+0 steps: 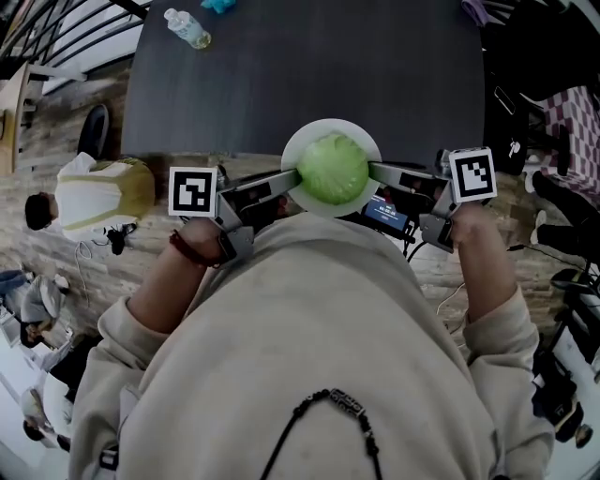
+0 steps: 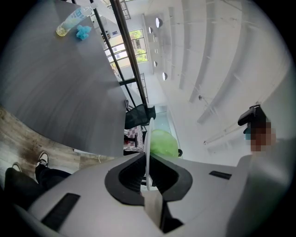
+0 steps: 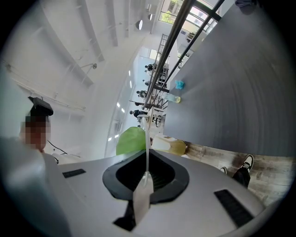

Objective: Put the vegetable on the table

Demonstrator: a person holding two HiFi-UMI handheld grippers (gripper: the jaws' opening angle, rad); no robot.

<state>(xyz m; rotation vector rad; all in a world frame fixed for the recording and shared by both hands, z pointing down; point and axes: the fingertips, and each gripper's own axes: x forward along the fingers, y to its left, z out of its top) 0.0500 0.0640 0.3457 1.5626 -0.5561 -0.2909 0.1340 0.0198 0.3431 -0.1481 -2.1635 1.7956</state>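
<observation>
A pale green cabbage [image 1: 333, 169] rests on a white plate [image 1: 302, 141] held in the air at the near edge of the dark grey table [image 1: 309, 66]. My left gripper [image 1: 292, 180] is shut on the plate's left rim, my right gripper [image 1: 373, 172] on its right rim. In the left gripper view the plate [image 2: 148, 148] runs edge-on between the jaws of the left gripper [image 2: 147, 178], the cabbage [image 2: 163, 143] just beyond. The right gripper view shows the same: plate edge [image 3: 147, 148] clamped in the right gripper [image 3: 147, 175], cabbage [image 3: 130, 140] to its left.
A plastic water bottle [image 1: 187, 28] and a small teal object [image 1: 218, 6] lie at the table's far left. A purple item [image 1: 475, 11] sits at the far right corner. People [image 1: 94, 195] stand on the wooden floor at left; chairs and gear crowd the right side.
</observation>
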